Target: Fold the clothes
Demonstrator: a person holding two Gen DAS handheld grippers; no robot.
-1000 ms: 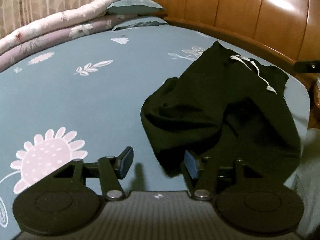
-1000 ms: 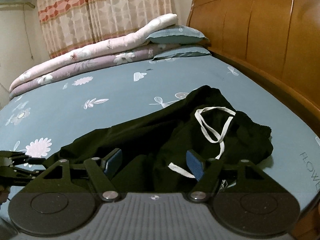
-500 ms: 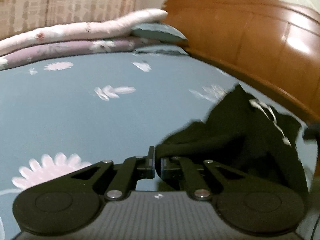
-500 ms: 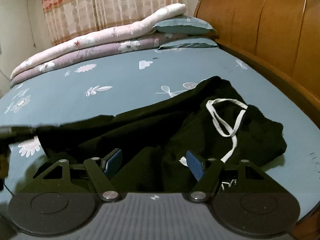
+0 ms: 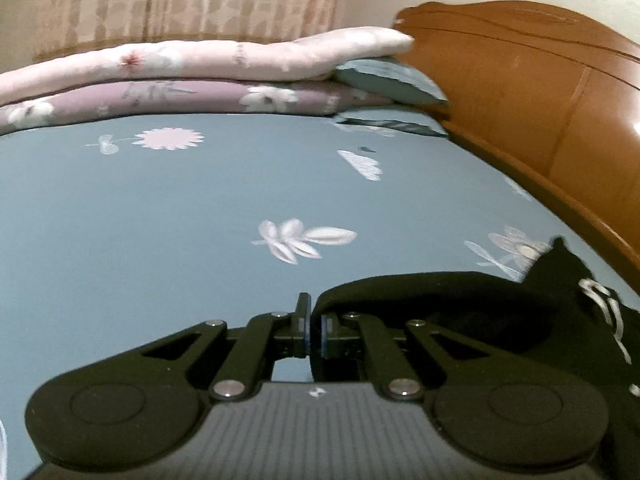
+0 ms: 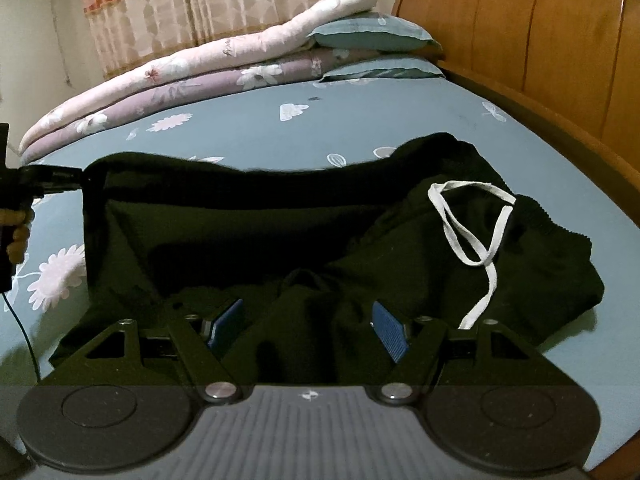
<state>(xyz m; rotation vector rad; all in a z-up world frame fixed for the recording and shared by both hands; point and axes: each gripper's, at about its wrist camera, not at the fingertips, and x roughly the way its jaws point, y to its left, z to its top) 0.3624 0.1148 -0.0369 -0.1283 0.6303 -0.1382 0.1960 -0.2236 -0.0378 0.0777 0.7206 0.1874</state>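
Note:
Black drawstring shorts (image 6: 248, 232) lie on the blue flowered bed sheet (image 6: 248, 128), with a white drawstring (image 6: 472, 220) looped over the waistband at the right. My left gripper (image 5: 314, 332) is shut on a corner of the shorts (image 5: 460, 300). In the right wrist view the left gripper (image 6: 52, 178) holds that corner lifted and stretched out to the left. My right gripper (image 6: 308, 328) stands open low over the near part of the shorts. A raised fold of cloth sits between its blue pads (image 6: 390, 330), which do not press on it.
Folded pink and purple quilts (image 6: 180, 80) and two blue pillows (image 6: 372, 36) lie at the far end of the bed. A wooden headboard (image 6: 540, 40) runs along the right side. A person's hand (image 6: 18, 240) and a thin cable show at the left edge.
My left gripper shut on the shorts' corner and carried it left and upward, stretching the cloth. The right gripper stayed open and sank a little toward the shorts.

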